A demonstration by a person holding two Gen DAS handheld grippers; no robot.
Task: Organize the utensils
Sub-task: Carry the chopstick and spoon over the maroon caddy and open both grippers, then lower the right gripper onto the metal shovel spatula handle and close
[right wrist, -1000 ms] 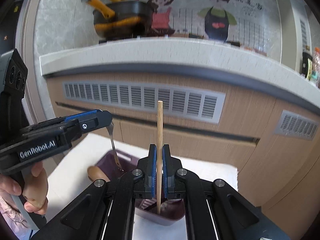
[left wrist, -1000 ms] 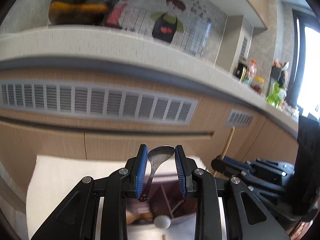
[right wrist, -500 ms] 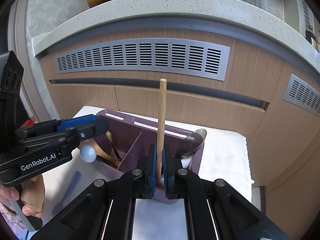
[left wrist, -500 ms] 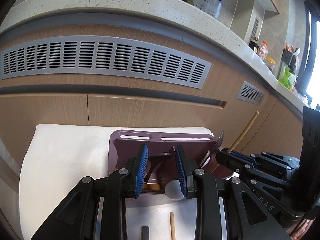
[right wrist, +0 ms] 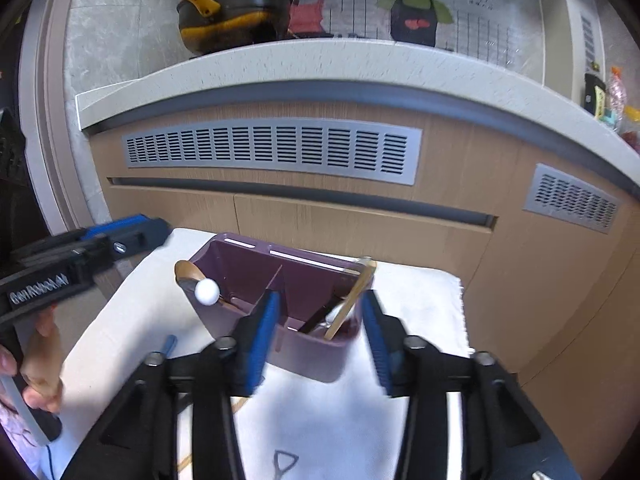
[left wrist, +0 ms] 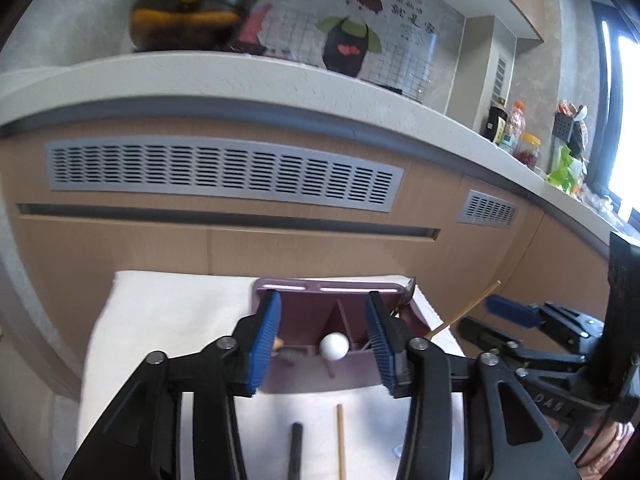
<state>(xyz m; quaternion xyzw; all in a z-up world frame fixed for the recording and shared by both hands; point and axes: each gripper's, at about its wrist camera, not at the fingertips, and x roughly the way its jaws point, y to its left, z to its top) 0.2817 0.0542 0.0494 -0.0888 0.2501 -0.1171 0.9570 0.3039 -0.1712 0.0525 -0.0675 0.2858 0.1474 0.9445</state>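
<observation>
Utensils released into the purple caddy (right wrist: pixel 320 360), both claws opening with nothing between them.

The wooden chopstick (right wrist: pixel 352 296) is seen leaning in the caddy's right compartment, a spoon beside it. The left gripper (left wrist: pixel 324 340) and right gripper (right wrist: pixel 320 332) are held just in front of the caddy, angled downward. Both should be drawn back clear of the rim before the loose chopstick (left wrist: pixel 341 440) and dark handle (left wrist: pixel 295 452) lying on the white cloth (left wrist: pixel 168 312) before the caddy are reached for.

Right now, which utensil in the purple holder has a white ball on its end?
The one in the left compartment of the purple holder: its white ball pokes above the rim. The right compartment's wooden chopstick has none.
</observation>
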